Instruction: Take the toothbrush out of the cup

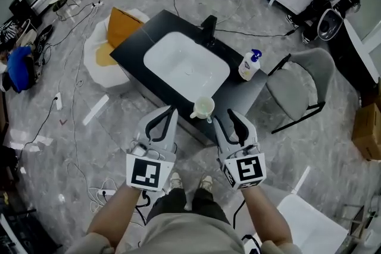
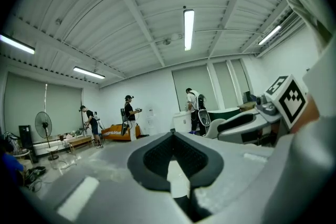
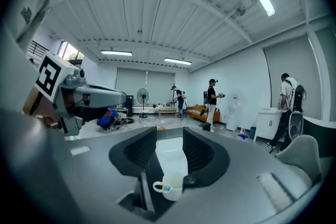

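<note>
A pale cup (image 1: 204,107) with a handle stands at the front edge of the black counter (image 1: 136,47), in front of the white sink (image 1: 186,65). A small teal bit, perhaps the toothbrush (image 1: 209,119), shows at the cup; the rest of it I cannot make out. My left gripper (image 1: 171,110) hovers just left of the cup with its tips together and nothing held. My right gripper (image 1: 226,113) is just right of the cup, jaws apart. In the right gripper view the cup (image 3: 169,185) shows low in the gap of the right gripper (image 3: 169,134), untouched by the pads. The left gripper (image 2: 174,136) looks across the room.
A black faucet (image 1: 208,30) rises behind the sink and a soap pump bottle (image 1: 250,65) stands at the counter's right end. A grey chair (image 1: 297,83) sits right of the counter. An orange-and-white object (image 1: 116,33) and cables lie on the floor to the left. People stand far off.
</note>
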Demonstrator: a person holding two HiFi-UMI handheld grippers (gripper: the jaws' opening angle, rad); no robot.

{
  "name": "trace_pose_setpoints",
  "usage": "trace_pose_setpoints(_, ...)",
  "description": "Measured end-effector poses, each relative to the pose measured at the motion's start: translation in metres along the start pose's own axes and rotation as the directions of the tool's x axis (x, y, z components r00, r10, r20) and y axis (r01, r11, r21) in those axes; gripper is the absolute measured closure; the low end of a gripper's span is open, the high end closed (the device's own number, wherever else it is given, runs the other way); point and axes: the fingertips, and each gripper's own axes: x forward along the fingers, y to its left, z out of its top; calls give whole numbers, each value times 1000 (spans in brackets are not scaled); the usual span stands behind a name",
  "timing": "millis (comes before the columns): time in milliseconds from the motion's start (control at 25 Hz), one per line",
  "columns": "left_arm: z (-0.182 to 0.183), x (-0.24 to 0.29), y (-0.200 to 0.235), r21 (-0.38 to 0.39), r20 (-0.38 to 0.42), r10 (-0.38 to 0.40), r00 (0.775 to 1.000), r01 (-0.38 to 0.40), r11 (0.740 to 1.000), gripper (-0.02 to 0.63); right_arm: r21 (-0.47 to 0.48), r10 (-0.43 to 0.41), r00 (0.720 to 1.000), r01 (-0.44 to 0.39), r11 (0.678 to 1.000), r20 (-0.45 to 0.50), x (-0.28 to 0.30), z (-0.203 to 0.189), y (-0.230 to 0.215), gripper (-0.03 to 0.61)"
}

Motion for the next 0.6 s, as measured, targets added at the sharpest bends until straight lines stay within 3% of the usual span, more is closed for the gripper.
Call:
trace_pose_setpoints(240, -49, 14, -2, -63, -86, -17, 996, 12, 998, 611, 23, 15, 991, -12, 1000, -130, 24, -74, 2, 419)
trace_pose_setpoints(440, -87, 22, -4, -23, -139, -55, 989, 52, 998, 611, 54, 21, 974, -10, 999, -225, 40, -129, 2, 407)
trace_pose_setpoints(600, -107, 27, -8, -45, -171, -68, 983, 61, 997, 611, 71, 24, 961, -4, 997, -277, 53, -165, 1, 406)
